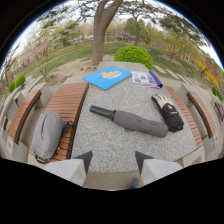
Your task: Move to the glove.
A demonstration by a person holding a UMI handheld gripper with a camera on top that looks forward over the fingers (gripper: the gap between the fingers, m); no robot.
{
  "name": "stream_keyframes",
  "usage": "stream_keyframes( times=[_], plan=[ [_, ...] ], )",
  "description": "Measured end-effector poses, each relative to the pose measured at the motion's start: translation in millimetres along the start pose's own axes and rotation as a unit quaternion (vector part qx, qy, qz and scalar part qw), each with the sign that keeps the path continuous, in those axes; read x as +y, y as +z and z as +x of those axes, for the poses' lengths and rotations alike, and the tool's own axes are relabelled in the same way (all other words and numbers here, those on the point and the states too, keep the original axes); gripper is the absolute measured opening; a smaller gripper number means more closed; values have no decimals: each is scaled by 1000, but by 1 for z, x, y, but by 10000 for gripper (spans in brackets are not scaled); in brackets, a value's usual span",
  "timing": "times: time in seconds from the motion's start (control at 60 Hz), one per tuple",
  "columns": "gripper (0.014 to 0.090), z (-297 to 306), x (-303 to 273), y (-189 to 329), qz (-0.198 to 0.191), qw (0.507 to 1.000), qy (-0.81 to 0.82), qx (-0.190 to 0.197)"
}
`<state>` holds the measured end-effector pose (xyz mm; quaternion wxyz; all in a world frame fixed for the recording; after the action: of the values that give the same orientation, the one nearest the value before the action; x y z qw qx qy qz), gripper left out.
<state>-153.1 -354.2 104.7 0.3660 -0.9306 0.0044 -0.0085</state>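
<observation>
I'm outdoors in a park: grass, a big tree trunk (102,27) and a round green bush (133,54) stand beyond a grey stone counter (107,145) flanked by wooden slat benches (67,102). On the counter a folded grey umbrella (132,121) lies across the middle, its black handle pointing toward ten o'clock. A blue folder (107,77) sits at the far edge near twelve o'clock, with a booklet (146,78) just beside it at one o'clock. A grey backpack (46,136) rests on the left bench at about nine o'clock.

The glove (168,112), black with a white back, lies at roughly two o'clock from my gripper (113,159), touching or nearly touching the far end of the umbrella; I can't tell which.

My jaws stand wide apart with nothing between them, hovering over the near edge of the counter, well short of the glove. I judge the approach has barely begun. The next move calls for a push forward and a swing toward two o'clock, lining the jaws up on the glove.

Room looks fair: the bare stone ahead of the jaws is open, but the umbrella's thick end lies on the straight line to the glove, so I'd pass on its right. The counter's right edge runs close beyond the glove, which leaves less margin on that side.
</observation>
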Motion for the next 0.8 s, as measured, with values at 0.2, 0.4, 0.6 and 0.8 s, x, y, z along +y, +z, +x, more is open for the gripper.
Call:
stream_keyframes(
  times=[0.2,0.4,0.6,0.8],
  plan=[
    [846,65,13,-6,0,1000,10,14],
    [848,160,27,-5,-10,999,13,41],
    [845,244,23,16,-20,999,8,48],
    [847,291,1,57,-19,999,-3,33]
  ],
)
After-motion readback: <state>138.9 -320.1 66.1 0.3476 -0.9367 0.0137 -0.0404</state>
